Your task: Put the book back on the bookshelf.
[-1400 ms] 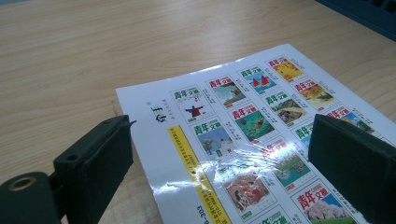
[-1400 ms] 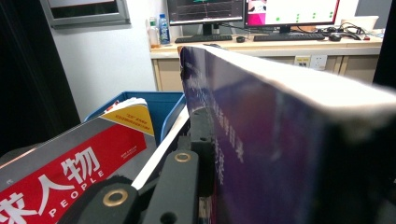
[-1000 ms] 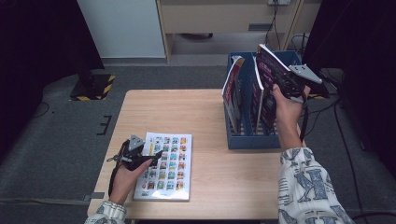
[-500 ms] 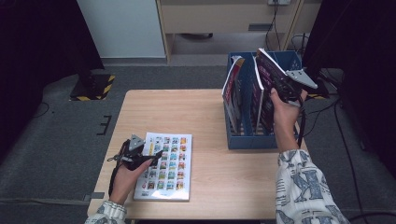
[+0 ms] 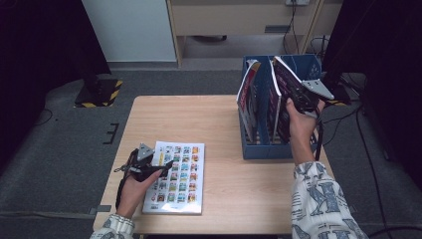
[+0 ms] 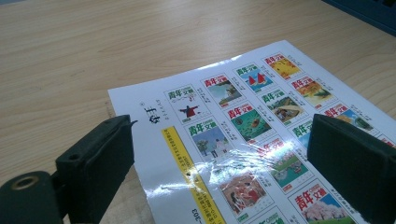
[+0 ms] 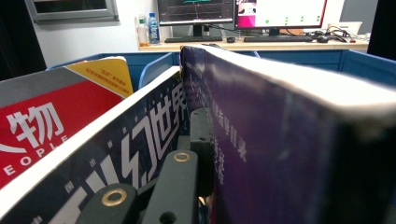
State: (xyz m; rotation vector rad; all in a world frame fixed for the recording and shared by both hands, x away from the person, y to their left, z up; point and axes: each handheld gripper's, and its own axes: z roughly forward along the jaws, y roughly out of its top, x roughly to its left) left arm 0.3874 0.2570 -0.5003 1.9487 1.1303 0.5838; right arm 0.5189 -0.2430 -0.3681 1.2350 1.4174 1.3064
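We lower purple magazine (image 5: 283, 94) clamped in right gripper (image 5: 298, 99) jaws straight into blue file box (image 5: 271, 149) slot, clear of red magazine (image 5: 247, 97); left gripper (image 5: 149, 167) jaws wide over catalogue (image 5: 176, 179).

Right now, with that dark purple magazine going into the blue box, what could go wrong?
1. The dark purple magazine leans in the right gripper, so its lower edge may catch on the blue plastic file box or a divider.
2. It might bump the red magazine tilting beside it.
3. The left gripper rests open over the white picture-grid magazine and could nudge it.
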